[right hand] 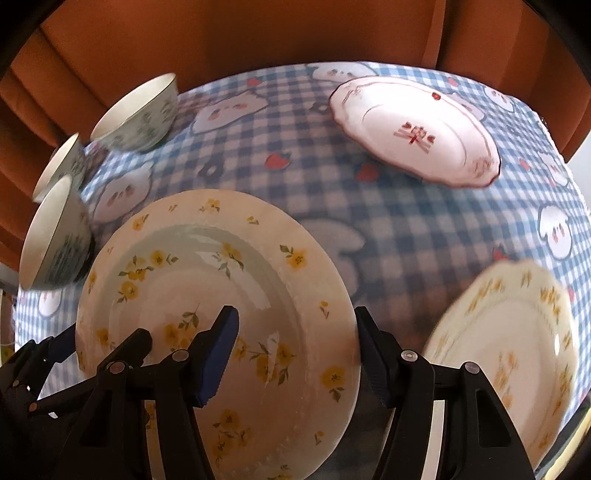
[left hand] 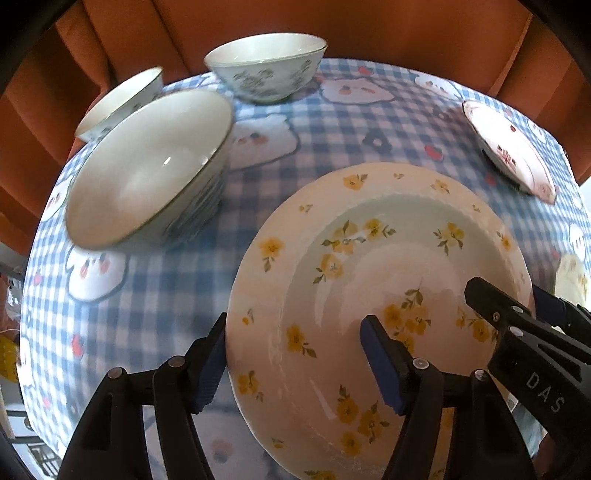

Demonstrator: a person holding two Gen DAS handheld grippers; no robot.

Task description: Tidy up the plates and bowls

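Note:
A yellow-flowered plate is held off the blue checked table by both grippers. My left gripper straddles its left rim, one finger under and one on the plate face, shut on it. My right gripper straddles the plate's right rim the same way; its finger also shows in the left wrist view. Three white bowls with green print stand at the left and far side. A pink plate lies far right. A second yellow-flowered plate lies near right.
The table carries a blue checked cloth with white cartoon figures. An orange curtain hangs close behind the table's far edge. The table's left edge drops away near the bowls.

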